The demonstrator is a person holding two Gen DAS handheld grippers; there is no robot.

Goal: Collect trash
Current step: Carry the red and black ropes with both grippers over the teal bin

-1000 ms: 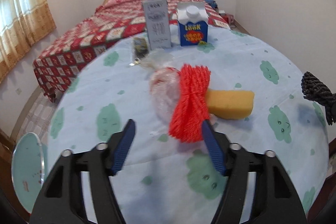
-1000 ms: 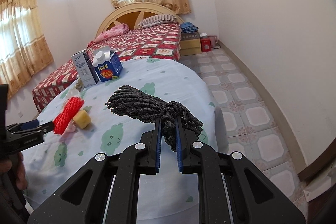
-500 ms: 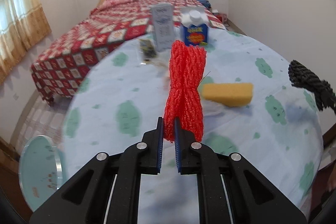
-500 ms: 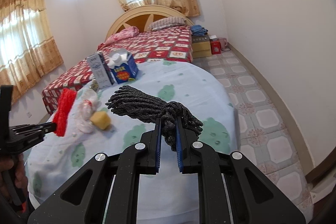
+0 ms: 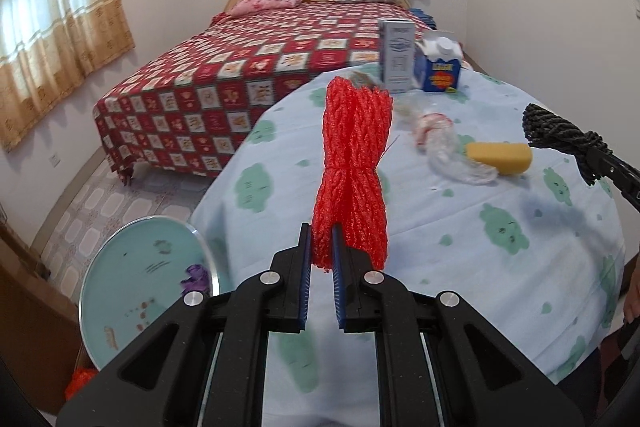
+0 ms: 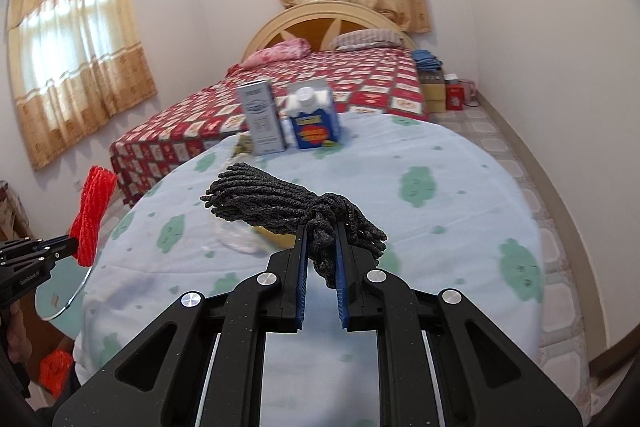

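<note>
My left gripper is shut on a red net bundle, held upright above the round table near its left edge. In the right wrist view the same red net bundle hangs at the far left. My right gripper is shut on a black net bundle, lifted over the table; this black net bundle also shows at the right of the left wrist view. On the cloth lie a yellow sponge and a crumpled clear plastic bag.
A grey carton and a blue carton stand at the table's far edge. A round glass lid sits low at the left beside the table. A bed with a red quilt lies beyond. A red bag is on the floor.
My left gripper closed on the red net bundle, lifted it off the table and carried it leftward toward the edge. My right gripper moved sideways with the black bundle still held.
</note>
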